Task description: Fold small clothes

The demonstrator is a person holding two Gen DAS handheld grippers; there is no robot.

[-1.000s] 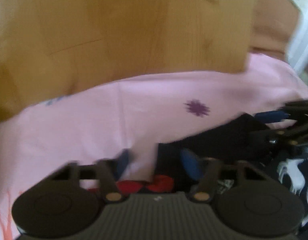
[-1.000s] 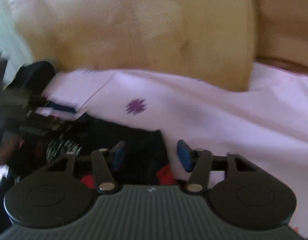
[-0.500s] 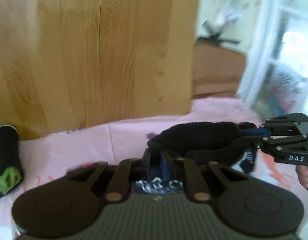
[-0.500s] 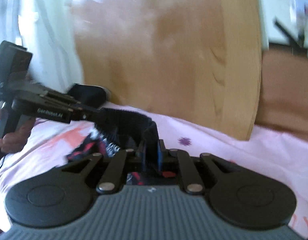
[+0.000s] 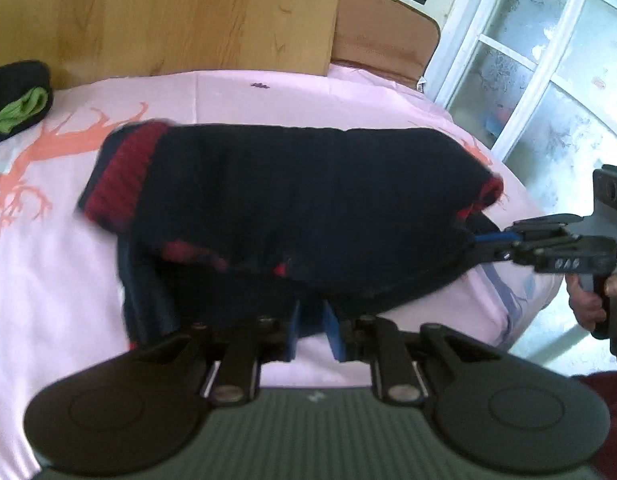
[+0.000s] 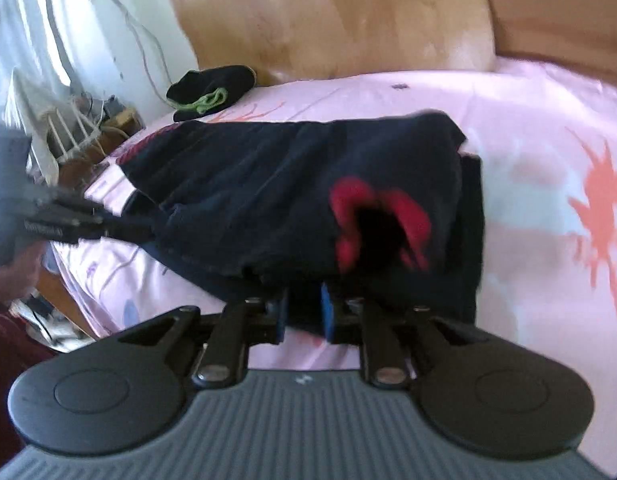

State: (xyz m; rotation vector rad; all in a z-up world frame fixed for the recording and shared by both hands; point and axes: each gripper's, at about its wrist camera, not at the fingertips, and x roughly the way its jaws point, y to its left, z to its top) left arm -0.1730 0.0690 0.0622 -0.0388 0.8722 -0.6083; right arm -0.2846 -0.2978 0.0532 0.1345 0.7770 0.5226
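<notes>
Now, my readout from both wrist cameras:

Garment: I see a small dark navy garment (image 5: pixel 308 208) with red ribbed trim, stretched across the middle of the bed (image 5: pixel 48 280), its near edge lifted toward me.

Left tongs: my left tongs (image 5: pixel 312 330) are clenched on the garment's near hem; blue pads (image 5: pixel 331 330) show dark cloth pinched between them.

Right tongs: my right tongs (image 6: pixel 302 312) are likewise clenched on the hem, at the garment's other end; in the left view they (image 5: pixel 488 240) bite the cloth toward the bed's right edge.

Print: a red shape (image 6: pixel 380 220) shows on the cloth near the right tongs, blurred.

Bed: a pink sheet with coral tree-like prints (image 6: pixel 600 208) covers it.

Second garment: a black bundle with a green lining (image 6: pixel 212 92) lies at the bed's far left corner, well apart, against the wooden headboard (image 5: pixel 188 12).

Window: a white-framed window (image 5: pixel 540 60) stands beyond the bed's right edge.
</notes>
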